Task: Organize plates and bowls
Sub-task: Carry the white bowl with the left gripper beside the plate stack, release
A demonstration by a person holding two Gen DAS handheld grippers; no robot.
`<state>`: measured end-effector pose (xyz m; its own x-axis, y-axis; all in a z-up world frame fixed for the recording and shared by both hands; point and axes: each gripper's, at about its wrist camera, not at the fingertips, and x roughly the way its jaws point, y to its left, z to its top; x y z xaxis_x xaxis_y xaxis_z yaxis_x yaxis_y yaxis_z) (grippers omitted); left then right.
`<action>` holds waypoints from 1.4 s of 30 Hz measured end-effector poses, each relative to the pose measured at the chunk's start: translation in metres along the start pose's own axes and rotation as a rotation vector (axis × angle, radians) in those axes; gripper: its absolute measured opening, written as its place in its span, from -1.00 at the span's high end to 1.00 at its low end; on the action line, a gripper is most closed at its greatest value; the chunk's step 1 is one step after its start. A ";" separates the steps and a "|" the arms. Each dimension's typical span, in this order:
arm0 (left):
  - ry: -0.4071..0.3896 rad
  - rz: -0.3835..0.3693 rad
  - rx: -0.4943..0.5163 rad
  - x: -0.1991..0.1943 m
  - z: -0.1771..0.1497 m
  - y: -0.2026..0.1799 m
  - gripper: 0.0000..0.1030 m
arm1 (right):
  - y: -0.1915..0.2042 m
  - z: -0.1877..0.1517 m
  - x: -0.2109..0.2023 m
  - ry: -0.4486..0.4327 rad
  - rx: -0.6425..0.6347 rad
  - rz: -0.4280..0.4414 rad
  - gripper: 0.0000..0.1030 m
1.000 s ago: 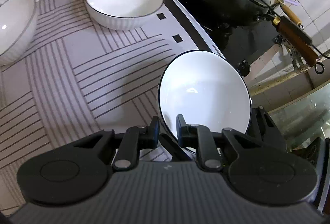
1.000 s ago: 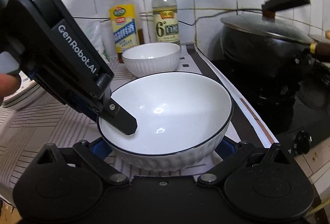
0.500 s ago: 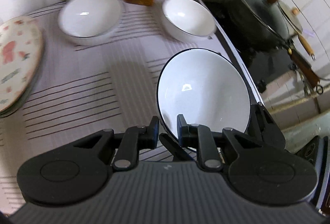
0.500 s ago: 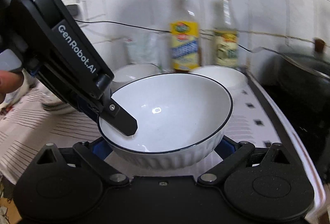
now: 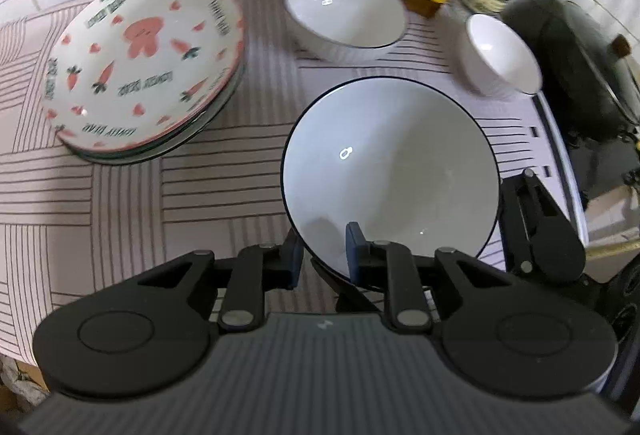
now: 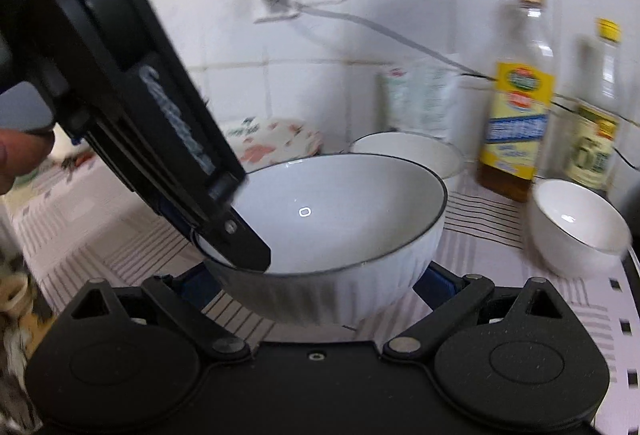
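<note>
A white bowl with a dark rim (image 5: 388,171) (image 6: 340,211) hangs above the striped counter cloth, held from two sides. My left gripper (image 5: 322,259) pinches its near rim, one finger inside and one outside; its jaws are opening slightly with the rim still between them. In the right wrist view that left gripper (image 6: 224,235) reaches down over the bowl's left edge. My right gripper (image 6: 316,287) clasps the bowl's ribbed wall with a blue pad on each side. A larger white bowl (image 5: 344,11) (image 6: 404,151), a small white bowl (image 5: 500,55) (image 6: 576,223) and a stack of carrot-patterned plates (image 5: 144,63) (image 6: 276,143) rest on the cloth.
Two oil bottles (image 6: 516,103) (image 6: 596,123) stand against the tiled wall behind the bowls. A black wok (image 5: 580,67) sits on the stove to the right. A person's fingers (image 6: 20,159) show at the left edge. Striped cloth (image 5: 120,215) spreads out left of the held bowl.
Both grippers have carried the bowl leftward along the counter, away from the stove. The plate stack has come into view, and the bottles and wok have slid right.
</note>
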<state>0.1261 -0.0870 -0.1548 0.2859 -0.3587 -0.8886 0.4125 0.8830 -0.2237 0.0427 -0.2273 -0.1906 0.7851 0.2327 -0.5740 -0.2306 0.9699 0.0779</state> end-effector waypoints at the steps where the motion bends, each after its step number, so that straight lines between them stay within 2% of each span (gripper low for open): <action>1: 0.004 0.002 -0.010 0.002 0.001 0.003 0.63 | 0.002 0.000 0.004 0.007 -0.014 0.006 -0.96; 9: 0.005 -0.002 -0.045 0.020 0.007 0.020 0.63 | 0.003 -0.005 0.027 0.027 0.001 0.047 -0.96; 12: 0.017 0.041 -0.026 0.033 0.007 0.018 0.63 | 0.003 -0.006 0.038 0.052 -0.039 0.035 -0.96; 15: 0.012 0.053 -0.017 0.040 0.006 0.018 0.63 | 0.006 -0.010 0.044 0.066 -0.080 0.028 -0.96; 21: 0.029 0.049 -0.018 0.044 0.005 0.013 0.61 | -0.001 -0.011 0.047 0.098 -0.013 0.035 -0.96; 24: 0.011 0.087 0.000 0.039 0.004 0.008 0.55 | -0.006 -0.007 0.049 0.152 0.037 0.020 -0.96; 28: -0.018 0.086 0.007 0.022 0.006 0.005 0.42 | -0.004 -0.001 0.024 0.154 0.041 0.000 -0.96; 34: -0.095 0.045 0.020 -0.020 0.011 0.002 0.23 | -0.024 0.018 -0.026 0.076 0.207 0.005 -0.95; 40: -0.163 -0.023 0.039 -0.055 0.023 0.001 0.17 | -0.049 0.045 -0.063 0.028 0.371 0.005 -0.74; 42: -0.174 -0.035 0.053 -0.062 0.029 0.000 0.14 | -0.056 0.052 -0.070 0.028 0.421 0.020 -0.61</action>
<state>0.1338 -0.0735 -0.0884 0.4137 -0.4399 -0.7970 0.4690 0.8534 -0.2276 0.0301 -0.2939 -0.1124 0.7656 0.2552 -0.5905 0.0142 0.9110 0.4122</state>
